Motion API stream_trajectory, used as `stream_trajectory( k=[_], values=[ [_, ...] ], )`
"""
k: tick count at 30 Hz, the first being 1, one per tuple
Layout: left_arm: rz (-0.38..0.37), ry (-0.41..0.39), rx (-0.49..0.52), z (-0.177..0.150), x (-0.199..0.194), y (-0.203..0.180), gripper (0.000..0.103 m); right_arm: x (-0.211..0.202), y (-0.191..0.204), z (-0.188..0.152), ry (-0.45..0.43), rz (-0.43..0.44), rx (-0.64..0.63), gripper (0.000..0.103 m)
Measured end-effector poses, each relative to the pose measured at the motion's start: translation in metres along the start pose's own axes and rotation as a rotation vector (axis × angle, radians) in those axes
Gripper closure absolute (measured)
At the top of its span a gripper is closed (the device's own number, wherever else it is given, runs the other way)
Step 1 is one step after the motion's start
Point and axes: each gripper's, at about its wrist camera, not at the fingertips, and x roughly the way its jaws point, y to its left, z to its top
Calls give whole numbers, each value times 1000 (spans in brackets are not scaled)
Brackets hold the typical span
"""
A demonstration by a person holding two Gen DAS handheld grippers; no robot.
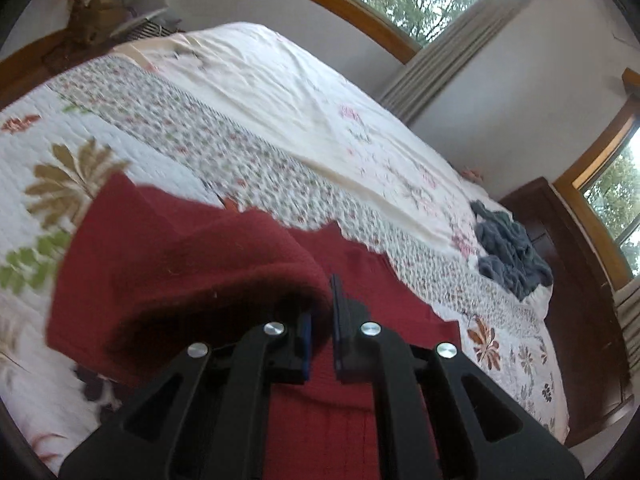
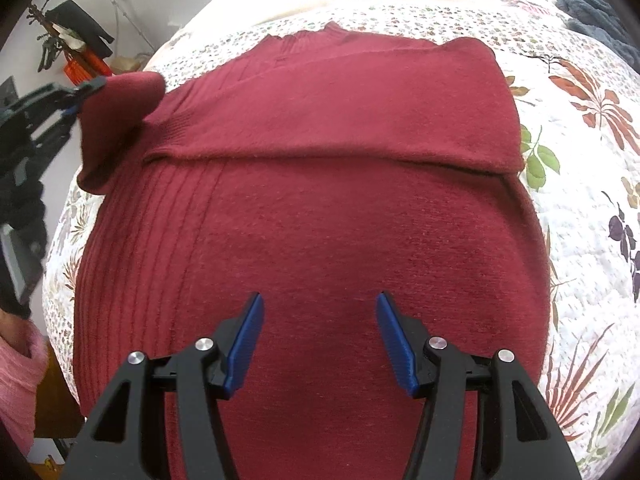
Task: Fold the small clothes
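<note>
A dark red knit sweater (image 2: 320,216) lies spread on the floral quilt (image 2: 592,208), with one sleeve folded flat across its upper part. My left gripper (image 1: 326,312) is shut on the other sleeve (image 1: 188,264) and holds it lifted above the sweater body. The right wrist view shows that gripper (image 2: 86,92) at the far left with the sleeve end (image 2: 120,120) bunched in it. My right gripper (image 2: 320,312) hovers open over the lower middle of the sweater, nothing between its blue pads (image 2: 248,340).
A crumpled blue-grey garment (image 1: 508,252) lies near the bed's far corner. A dark wooden dresser (image 1: 568,280) stands beside the bed under a window. Clutter sits on a stand (image 1: 92,12) by the headboard. A pink sleeve (image 2: 16,376) shows at the left edge.
</note>
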Motion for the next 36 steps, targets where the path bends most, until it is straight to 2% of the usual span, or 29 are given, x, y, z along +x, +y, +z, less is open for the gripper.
stream_trajectory(
  k=[3, 8, 11, 14, 16, 18, 20, 23, 24, 27, 29, 31, 33, 36],
  values=[
    [9, 42, -10, -15, 19, 1, 97, 0, -2, -1, 0, -1, 2, 44],
    [27, 147, -75, -38, 50, 23, 97, 1, -7, -3, 8, -1, 11, 44],
    [31, 209, -88, -49, 62, 34, 93, 3, -6, -2, 12, -4, 11, 44],
    [19, 254, -75, -59, 63, 39, 93, 3, -4, 1, 18, -8, 13, 43],
    [8, 283, -27, -64, 54, 38, 92, 3, -2, 8, 23, -2, 18, 43],
    [2, 308, 4, -68, 40, 36, 81, 2, 0, 15, 26, 9, 19, 43],
    [-13, 298, 31, -69, 14, 37, 81, 0, 6, 25, 26, 22, 11, 43],
    [28, 206, 94, -55, -22, 39, 78, -1, 20, 44, 26, 48, -1, 41],
    [45, 177, 102, -47, -28, 42, 73, -1, 27, 53, 28, 66, -2, 41],
    [112, 125, 88, -20, -27, 56, 72, 4, 51, 82, 39, 122, -9, 40],
    [172, 137, 75, -7, -9, 70, 72, 8, 66, 99, 45, 133, -21, 40],
    [234, 185, 64, -4, 14, 87, 74, 16, 83, 118, 55, 145, -28, 40],
    [258, 247, 42, -8, 37, 105, 74, 26, 98, 133, 78, 167, -27, 40],
    [258, 248, 53, -13, 46, 113, 74, 44, 121, 150, 107, 184, -36, 39]
  ],
)
